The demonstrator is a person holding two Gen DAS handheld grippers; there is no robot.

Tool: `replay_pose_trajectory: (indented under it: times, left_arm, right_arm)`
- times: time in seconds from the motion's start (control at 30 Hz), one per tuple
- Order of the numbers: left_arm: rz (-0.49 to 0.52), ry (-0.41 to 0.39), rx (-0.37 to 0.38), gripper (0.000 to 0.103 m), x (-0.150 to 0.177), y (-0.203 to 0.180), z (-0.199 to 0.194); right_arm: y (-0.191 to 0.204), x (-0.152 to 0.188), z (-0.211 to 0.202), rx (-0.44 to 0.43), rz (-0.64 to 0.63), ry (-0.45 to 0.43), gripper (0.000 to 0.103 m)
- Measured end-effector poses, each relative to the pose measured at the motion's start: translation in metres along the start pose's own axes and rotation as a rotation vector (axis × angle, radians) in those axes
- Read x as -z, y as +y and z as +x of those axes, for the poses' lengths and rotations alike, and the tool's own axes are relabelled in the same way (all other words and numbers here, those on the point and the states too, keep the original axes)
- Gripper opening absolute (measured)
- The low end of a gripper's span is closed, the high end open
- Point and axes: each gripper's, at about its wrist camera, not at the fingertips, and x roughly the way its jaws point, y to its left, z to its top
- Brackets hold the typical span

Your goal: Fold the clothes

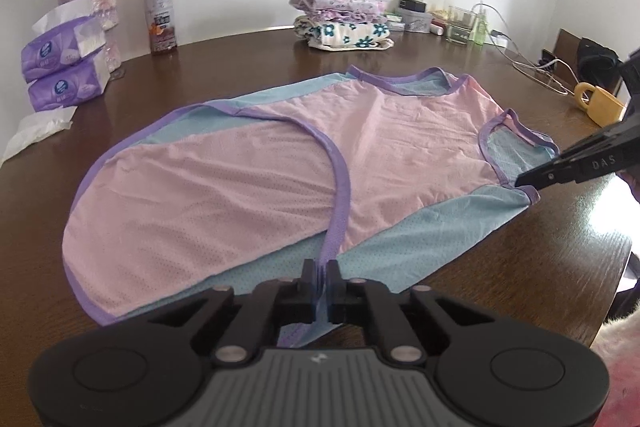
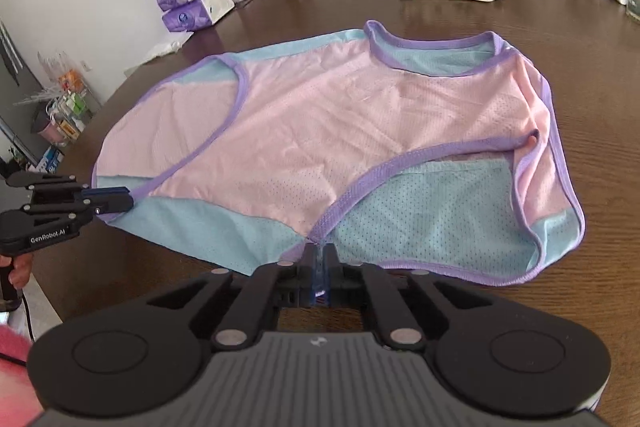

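In the left wrist view, the left gripper [image 1: 324, 273] is clamped on the purple-trimmed near edge of the pink and blue vest [image 1: 280, 163], which lies spread on the brown table [image 1: 500, 267] — probably to keep that side tight. In the right wrist view, the right gripper [image 2: 320, 259] is pinched together on the vest's near edge at an armhole seam, so both hands hold one side, maybe for a fold.

dark wooden table [image 1: 248, 51] under pink mesh top [image 1: 248, 179], folded clothes [image 1: 344, 23], tissue packs [image 1: 64, 67]

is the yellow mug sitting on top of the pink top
No, the yellow mug stands on the bare table, apart from the pink top.
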Motion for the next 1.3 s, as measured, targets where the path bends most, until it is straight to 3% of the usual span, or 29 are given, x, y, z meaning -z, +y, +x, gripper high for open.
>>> replay_pose_trajectory:
  times: [0.13, 0.27, 0.33, 0.4, 0.53, 0.6, 0.8, 0.97, 1.17, 1.3]
  left_arm:
    - [-0.048, -0.045, 0.005, 0.016, -0.004, 0.006, -0.006]
    - [-0.051, -0.03, -0.02, 0.02, -0.005, 0.004, 0.001]
    - [-0.053, -0.017, -0.023, 0.021, -0.004, 0.004, 0.004]
    - [-0.054, -0.009, -0.028, 0.021, -0.002, 0.004, 0.006]
    - [-0.061, -0.001, -0.026, 0.022, 0.001, 0.007, 0.007]
    - [-0.082, 0.001, -0.015, 0.028, 0.0, 0.011, 0.006]
    - [-0.146, -0.031, -0.102, 0.04, -0.007, 0.033, 0.002]
    - [-0.204, -0.004, -0.203, 0.04, -0.003, 0.055, 0.006]
    - [-0.213, -0.013, -0.219, 0.041, 0.0, 0.062, 0.0]
    - [-0.232, -0.039, -0.254, 0.043, 0.0, 0.065, -0.003]
  right_arm:
    - [-0.01, -0.006, -0.01, -0.011, 0.052, -0.058, 0.018]
    - [-0.001, -0.003, 0.003, -0.028, 0.022, -0.01, 0.019]
    - [0.007, 0.001, 0.007, -0.005, -0.02, 0.006, 0.015]
    - [0.013, 0.006, 0.006, 0.023, -0.058, 0.015, 0.003]
    - [0.02, 0.012, 0.0, 0.053, -0.112, 0.036, 0.003]
    - [0.019, 0.011, -0.003, 0.046, -0.113, 0.046, 0.005]
    - [-0.001, -0.003, -0.015, 0.104, -0.043, -0.04, 0.008]
    - [-0.015, 0.0, -0.022, 0.154, -0.011, -0.073, 0.008]
    - [-0.031, 0.003, -0.029, 0.215, 0.029, -0.112, 0.009]
    - [-0.042, -0.002, -0.045, 0.293, 0.068, -0.209, 0.009]
